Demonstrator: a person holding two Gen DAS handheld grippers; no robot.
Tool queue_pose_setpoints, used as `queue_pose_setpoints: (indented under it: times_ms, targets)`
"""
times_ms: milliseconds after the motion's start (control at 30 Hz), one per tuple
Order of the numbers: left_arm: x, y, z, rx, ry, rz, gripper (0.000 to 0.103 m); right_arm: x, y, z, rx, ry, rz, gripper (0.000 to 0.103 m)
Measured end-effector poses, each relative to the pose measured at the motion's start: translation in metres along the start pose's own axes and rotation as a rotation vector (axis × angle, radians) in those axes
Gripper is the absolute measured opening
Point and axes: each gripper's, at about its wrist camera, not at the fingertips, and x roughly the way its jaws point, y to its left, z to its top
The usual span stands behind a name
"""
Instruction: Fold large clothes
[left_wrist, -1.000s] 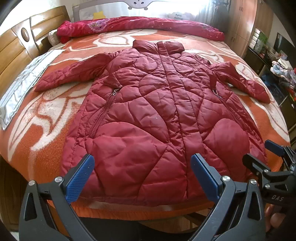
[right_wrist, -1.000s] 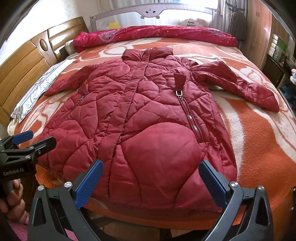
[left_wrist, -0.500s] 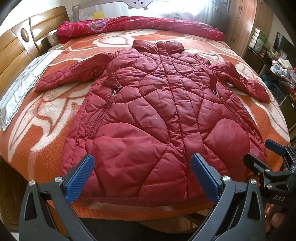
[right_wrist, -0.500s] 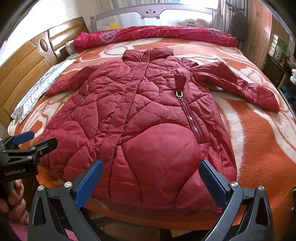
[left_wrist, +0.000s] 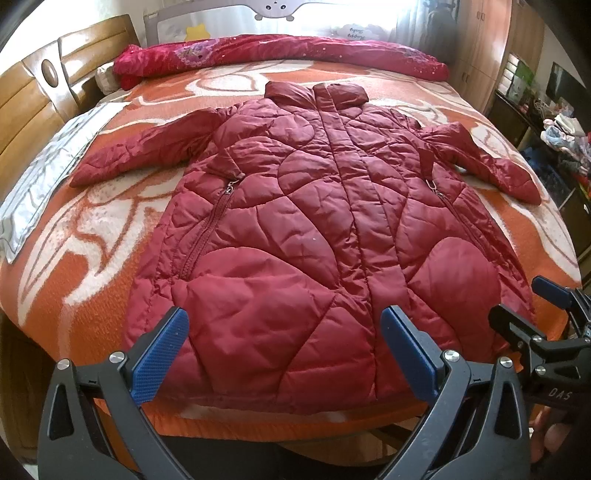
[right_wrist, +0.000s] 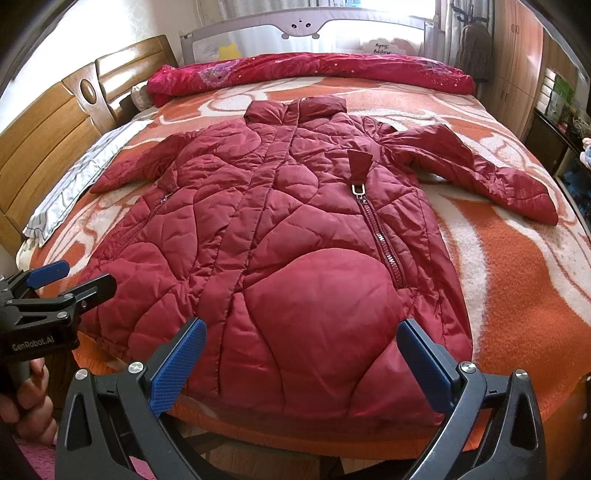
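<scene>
One red quilted coat (left_wrist: 314, 229) on one bed (left_wrist: 92, 280), hem at the near edge. Two sleeves, two zipped pockets, one collar. One red quilt (left_wrist: 280, 51) along the far edge. One grey-white cloth (left_wrist: 40, 184) at the left edge. Two grippers: left gripper (left_wrist: 284, 347), right gripper (right_wrist: 303, 354), two blue pads each.

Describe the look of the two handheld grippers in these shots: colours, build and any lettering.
Both match. The left gripper and right gripper have black angular plastic frames with triangular cut-outs and silver bolts. The fingers carry blue textured pads. White lettering reads "GenRobot.AI" on the left body in the right wrist view and "DAS" on the right body in the left wrist view. No cables or sleeves show.
</scene>
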Motion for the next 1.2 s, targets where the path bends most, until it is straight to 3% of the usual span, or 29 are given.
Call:
queue_pose_setpoints:
  times_ms: [367, 533, 667, 1067, 1200]
  targets:
    - [0.0, -0.004, 0.003, 0.022, 0.014, 0.036, 0.103, 0.0, -0.003, 0.002, 0.001, -0.026, 0.0, 0.103]
    - [0.004, -0.002, 0.005, 0.002, 0.022, 0.006, 0.103, 0.003, -0.012, 0.006, 0.039, 0.025, 0.008, 0.103]
    - [0.01, -0.002, 0.008, 0.0, 0.036, -0.006, 0.103, 0.004, -0.022, 0.009, 0.055, 0.012, 0.005, 0.103]
    - [0.035, 0.016, 0.031, -0.052, 0.053, 0.008, 0.103, 0.015, -0.087, 0.031, 0.215, -0.059, 0.014, 0.103]
    - [0.041, 0.02, 0.041, -0.061, 0.042, 0.015, 0.103, 0.023, -0.113, 0.039, 0.26, -0.035, -0.011, 0.103]
